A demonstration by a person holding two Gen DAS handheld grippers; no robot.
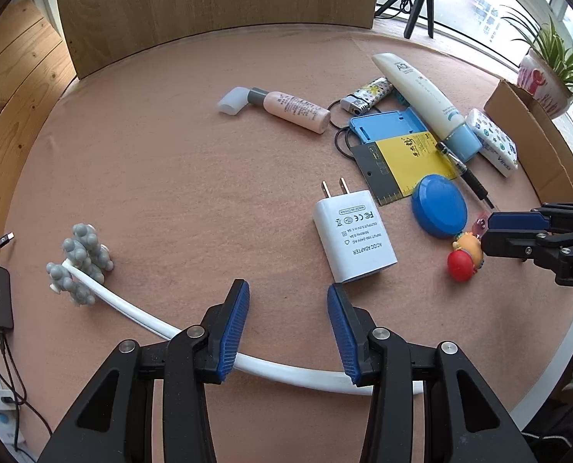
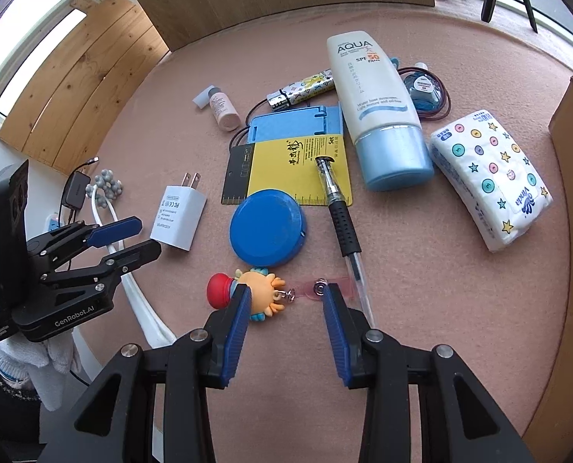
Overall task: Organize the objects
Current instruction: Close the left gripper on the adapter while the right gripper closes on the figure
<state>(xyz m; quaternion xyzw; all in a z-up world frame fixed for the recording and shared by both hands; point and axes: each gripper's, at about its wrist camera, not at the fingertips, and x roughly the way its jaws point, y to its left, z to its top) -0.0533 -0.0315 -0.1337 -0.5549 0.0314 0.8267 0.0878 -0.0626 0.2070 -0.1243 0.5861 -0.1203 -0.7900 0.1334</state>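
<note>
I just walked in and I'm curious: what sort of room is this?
Probably a home or small office by a window: a potted plant on the sill, wood-panelled walls, and a felt-covered table strewn with everyday things like sunscreen and tissues.

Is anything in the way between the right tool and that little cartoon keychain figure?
Nothing visible. The right tool is open, and the keychain figure lies just ahead, its ring in the gap and one finger overlapping its body.
</note>
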